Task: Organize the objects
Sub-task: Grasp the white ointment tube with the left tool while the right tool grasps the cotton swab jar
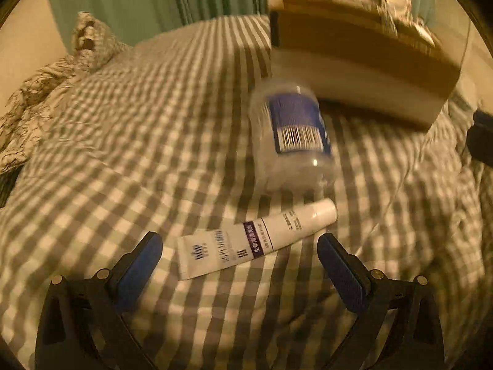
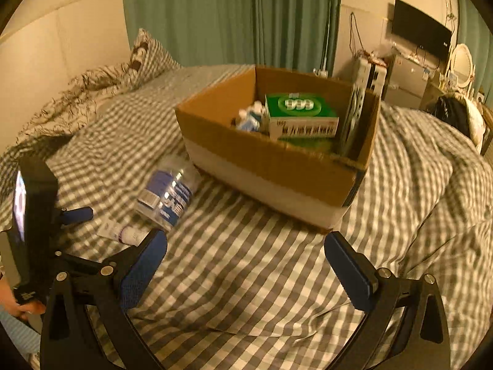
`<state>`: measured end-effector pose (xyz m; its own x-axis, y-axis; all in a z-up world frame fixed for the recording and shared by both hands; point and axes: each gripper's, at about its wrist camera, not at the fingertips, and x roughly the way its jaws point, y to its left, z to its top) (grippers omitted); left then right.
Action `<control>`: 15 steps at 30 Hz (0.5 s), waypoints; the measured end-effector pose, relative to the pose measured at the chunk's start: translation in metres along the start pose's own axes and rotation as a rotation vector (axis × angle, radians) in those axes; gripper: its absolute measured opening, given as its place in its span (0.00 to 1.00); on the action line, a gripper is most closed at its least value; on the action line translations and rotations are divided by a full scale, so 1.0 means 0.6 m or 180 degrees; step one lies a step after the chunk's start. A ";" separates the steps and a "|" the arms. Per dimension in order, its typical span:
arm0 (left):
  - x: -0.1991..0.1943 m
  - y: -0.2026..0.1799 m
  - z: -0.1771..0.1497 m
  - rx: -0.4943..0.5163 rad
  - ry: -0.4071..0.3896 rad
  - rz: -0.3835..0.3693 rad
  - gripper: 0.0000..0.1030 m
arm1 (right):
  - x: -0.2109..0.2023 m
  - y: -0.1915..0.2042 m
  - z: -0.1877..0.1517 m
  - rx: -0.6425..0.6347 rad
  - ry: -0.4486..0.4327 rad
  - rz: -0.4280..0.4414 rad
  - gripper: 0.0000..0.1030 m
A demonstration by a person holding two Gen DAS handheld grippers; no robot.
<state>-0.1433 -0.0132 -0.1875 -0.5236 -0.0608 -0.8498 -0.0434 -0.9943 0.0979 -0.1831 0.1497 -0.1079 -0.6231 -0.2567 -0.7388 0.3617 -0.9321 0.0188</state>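
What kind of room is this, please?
Most likely a bedroom. The work surface is a bed with a checked quilt and a pillow; green curtains hang behind it, and a wall TV is at the far right.

White tube [image 1: 257, 240]: lying flat on checked bedding. Clear jar [image 1: 291, 137] (blue barcode label): on its side, beside open cardboard box [image 2: 271, 166] holding green carton [image 2: 300, 114].
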 end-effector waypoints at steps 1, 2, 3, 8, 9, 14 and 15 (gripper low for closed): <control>0.008 -0.004 0.001 0.0043 0.0024 -0.0030 0.98 | 0.008 -0.002 -0.003 0.0015 0.0034 0.0006 1.00; 0.015 -0.009 0.002 0.0083 0.0041 -0.0059 0.97 | 0.016 -0.005 -0.006 0.0041 0.0067 0.0017 0.99; 0.021 -0.013 0.003 0.0120 0.0057 -0.0085 0.93 | 0.021 -0.007 -0.007 0.0066 0.0092 0.0027 0.99; 0.029 -0.029 0.010 0.0290 0.0054 -0.0252 0.62 | 0.042 -0.014 -0.014 0.0168 0.0219 0.0065 0.99; 0.023 -0.032 0.008 0.0327 0.0029 -0.0285 0.53 | 0.044 -0.014 -0.016 0.0164 0.0238 0.0048 0.99; -0.010 -0.034 -0.010 0.0390 0.0093 -0.0341 0.29 | 0.042 -0.010 -0.024 0.0160 0.0275 -0.0043 0.99; -0.019 -0.031 -0.013 0.0365 0.0116 -0.0384 0.20 | 0.040 -0.009 -0.025 0.0163 0.0264 -0.0049 0.99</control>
<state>-0.1298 0.0053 -0.1840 -0.4777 0.0532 -0.8769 -0.2019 -0.9781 0.0506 -0.1895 0.1522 -0.1360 -0.5681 -0.2223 -0.7924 0.3154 -0.9481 0.0399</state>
